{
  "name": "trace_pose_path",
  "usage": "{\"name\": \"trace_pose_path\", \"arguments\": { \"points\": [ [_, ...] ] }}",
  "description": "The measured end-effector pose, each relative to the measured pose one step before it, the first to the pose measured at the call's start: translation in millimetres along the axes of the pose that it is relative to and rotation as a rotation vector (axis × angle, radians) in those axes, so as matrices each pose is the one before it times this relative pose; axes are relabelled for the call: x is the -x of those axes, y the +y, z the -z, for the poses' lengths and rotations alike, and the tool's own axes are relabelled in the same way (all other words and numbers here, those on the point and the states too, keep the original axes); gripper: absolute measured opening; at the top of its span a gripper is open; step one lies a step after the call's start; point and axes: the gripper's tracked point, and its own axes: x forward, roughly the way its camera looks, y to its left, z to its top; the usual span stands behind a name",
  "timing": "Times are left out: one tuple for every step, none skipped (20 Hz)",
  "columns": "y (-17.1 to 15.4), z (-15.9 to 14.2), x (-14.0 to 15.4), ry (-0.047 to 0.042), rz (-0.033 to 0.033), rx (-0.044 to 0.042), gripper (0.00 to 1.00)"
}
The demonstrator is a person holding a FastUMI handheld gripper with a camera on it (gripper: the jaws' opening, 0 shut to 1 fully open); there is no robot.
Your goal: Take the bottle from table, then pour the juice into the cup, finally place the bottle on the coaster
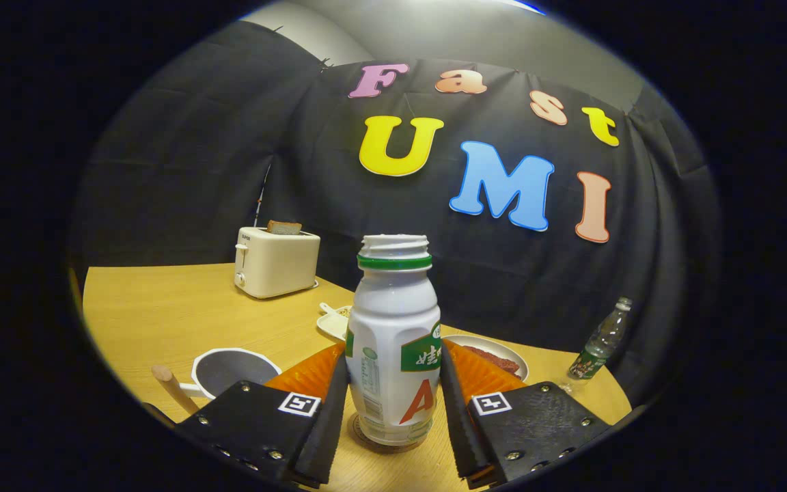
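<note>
We saw the bottle point(393, 348) standing upright at the lower centre of the frame, uncapped, its base resting on a round coaster point(385, 441) on the table point(154, 307). The gripper point(393, 410) had its jaws closed against the bottle's two sides. A cup point(233, 372) with a wooden handle sat at lower left, just beyond the left jaw. A toaster point(276, 262) stood farther back at centre left.

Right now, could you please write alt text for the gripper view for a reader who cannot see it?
A white open-topped juice bottle stands on a round coaster between the hand-held gripper fingers, which sit against its sides. On the wooden table beyond are a dark-lined cup, a toaster and a clear water bottle.
</note>
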Motion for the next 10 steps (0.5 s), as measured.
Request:
{"name": "trace_pose_path", "arguments": {
  "points": [
    [-1.54,2.85,-2.39,0.00127,-0.00103,-0.02995,0.66],
    [-1.32,3.21,-3.13,0.00328,0.00137,-0.01479,0.66],
    [-1.93,2.25,-2.48,0.00336,0.00318,-0.01146,0.66],
    [-0.66,5.26,-1.61,-0.00286,-0.00222,-0.01508,0.66],
    [-0.90,2.16,-2.22,-0.00245,-0.00180,-0.02200,0.66],
    [-1.07,4.72,-2.27,0.00678,0.00271,-0.01228,0.66],
    [-2.03,2.73,-1.78,0.00954,0.00440,-0.00235,0.66],
    [-1.16,3.73,-0.79,0.00625,0.00214,0.00002,0.66],
    [-1.24,2.25,-1.01,0.00364,0.00084,-0.00517,0.66],
    [-1.56,2.58,-1.42,-0.00021,0.00120,-0.00710,0.66]
  ]
}}
